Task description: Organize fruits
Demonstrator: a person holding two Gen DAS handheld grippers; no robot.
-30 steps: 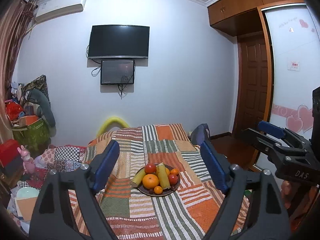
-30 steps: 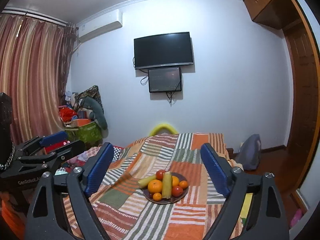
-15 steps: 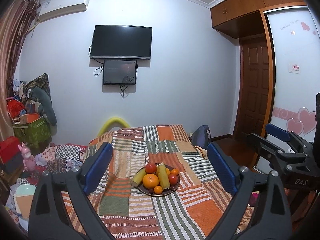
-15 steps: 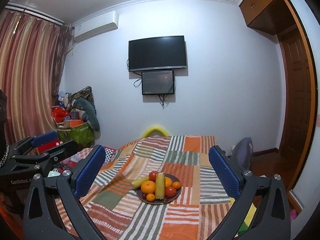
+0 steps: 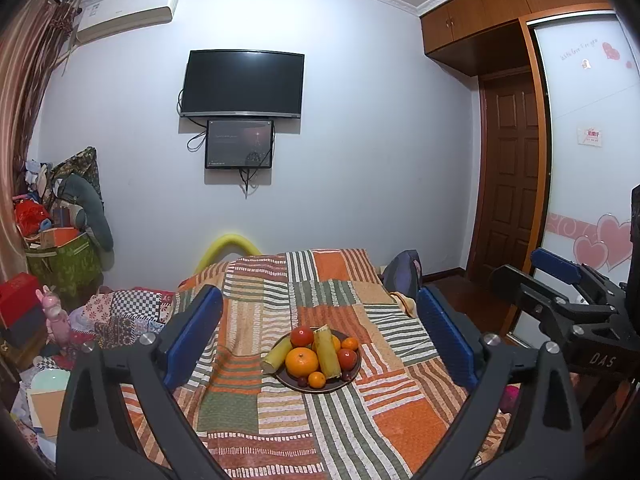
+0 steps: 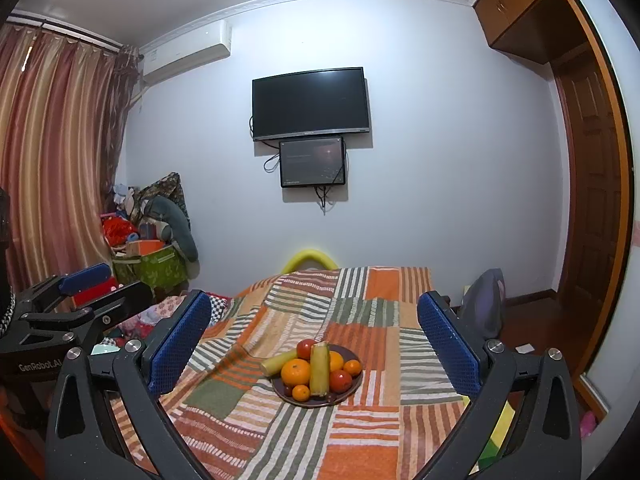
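A dark round plate rests on the striped patchwork bedspread. It holds a large orange, red tomatoes, small tangerines and two yellow-green cylinders. My left gripper is open, well short of the plate, with nothing between its blue pads. My right gripper is open too, equally far back and empty. Each gripper also shows at the edge of the other's view, the right one at the right and the left one at the left.
The bedspread covers the bed up to the far wall. Piled bags, boxes and toys crowd the floor on the left. A grey bag leans by the bed's right side, near a wooden door. A TV hangs on the wall.
Both grippers' jaws have spread wider apart. Both views have shifted slightly, and the plate of fruit has stayed put.
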